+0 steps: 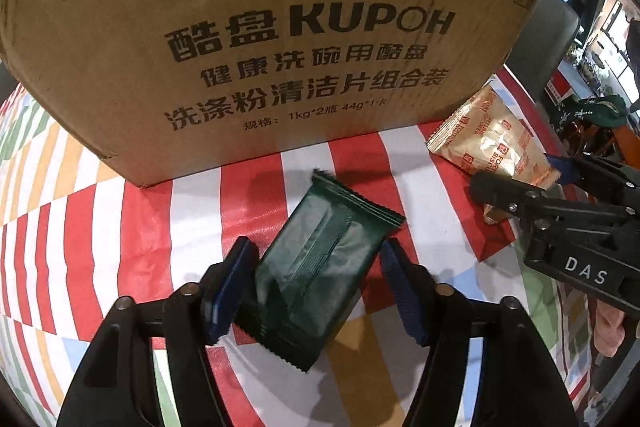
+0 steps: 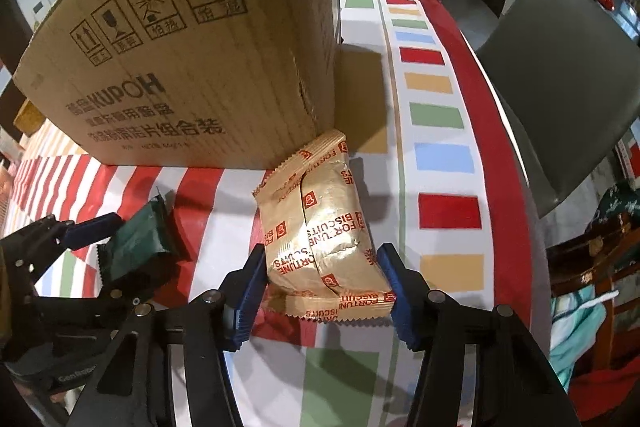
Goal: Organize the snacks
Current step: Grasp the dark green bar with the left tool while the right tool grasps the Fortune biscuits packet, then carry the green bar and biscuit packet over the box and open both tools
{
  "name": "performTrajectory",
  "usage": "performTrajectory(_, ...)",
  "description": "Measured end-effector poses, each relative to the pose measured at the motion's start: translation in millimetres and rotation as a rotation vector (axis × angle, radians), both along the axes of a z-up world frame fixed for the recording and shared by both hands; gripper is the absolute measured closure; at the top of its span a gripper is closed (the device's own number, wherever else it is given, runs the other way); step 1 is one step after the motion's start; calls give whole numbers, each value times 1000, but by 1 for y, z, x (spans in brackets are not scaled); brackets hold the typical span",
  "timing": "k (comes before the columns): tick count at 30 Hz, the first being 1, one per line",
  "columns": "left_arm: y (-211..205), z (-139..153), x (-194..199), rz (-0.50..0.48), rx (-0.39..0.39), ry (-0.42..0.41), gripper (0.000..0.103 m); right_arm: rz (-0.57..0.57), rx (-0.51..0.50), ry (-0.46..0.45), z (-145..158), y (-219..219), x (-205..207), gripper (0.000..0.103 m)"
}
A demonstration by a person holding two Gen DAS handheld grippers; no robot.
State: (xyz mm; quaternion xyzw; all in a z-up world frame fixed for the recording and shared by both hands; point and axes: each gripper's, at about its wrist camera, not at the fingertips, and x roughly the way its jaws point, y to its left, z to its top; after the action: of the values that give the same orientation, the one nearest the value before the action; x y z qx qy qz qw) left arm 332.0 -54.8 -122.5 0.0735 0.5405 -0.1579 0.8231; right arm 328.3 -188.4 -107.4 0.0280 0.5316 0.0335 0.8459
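A dark green snack packet [image 1: 316, 259] sits between the blue pads of my left gripper [image 1: 316, 283], lifted slightly and tilted; the left pad touches it, the right pad is near its edge. It also shows in the right wrist view [image 2: 136, 247]. A gold Fortune Biscuits packet [image 2: 324, 231] sits between the pads of my right gripper [image 2: 320, 287], both pads against its sides. It also shows in the left wrist view [image 1: 488, 143], with the right gripper [image 1: 532, 179] on it. A large brown KUPOH cardboard box [image 1: 260, 27] stands right behind both packets.
The table wears a cloth [image 2: 436, 155] with red and white stripes and coloured blocks. A grey chair [image 2: 560, 75] stands beyond the table's right edge. The box [image 2: 192, 59] fills the space ahead of both grippers.
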Motion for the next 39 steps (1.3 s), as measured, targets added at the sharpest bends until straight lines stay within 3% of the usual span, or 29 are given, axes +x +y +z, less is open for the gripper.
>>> performTrajectory(3,-3,2,3,-3,-14,-9,59,18,-28,-16,2,2,3,39)
performTrajectory(9,-8,6,7,6,-45,-10,60,38,-33,-34,3,5,9,40)
performTrajectory(11,-6,7,0,10,-59,-6,60,46,-42,-34,2,6,9,51)
performTrajectory(16,0,11,-11,35,-85,-16,60,57,-45,-29,3,9,5,59)
performTrajectory(26,11,46,-43,51,-131,-101,60,71,-21,-91,28,15,-23,60)
performTrajectory(39,24,109,-82,67,-151,-266,60,66,27,-234,86,13,-59,60)
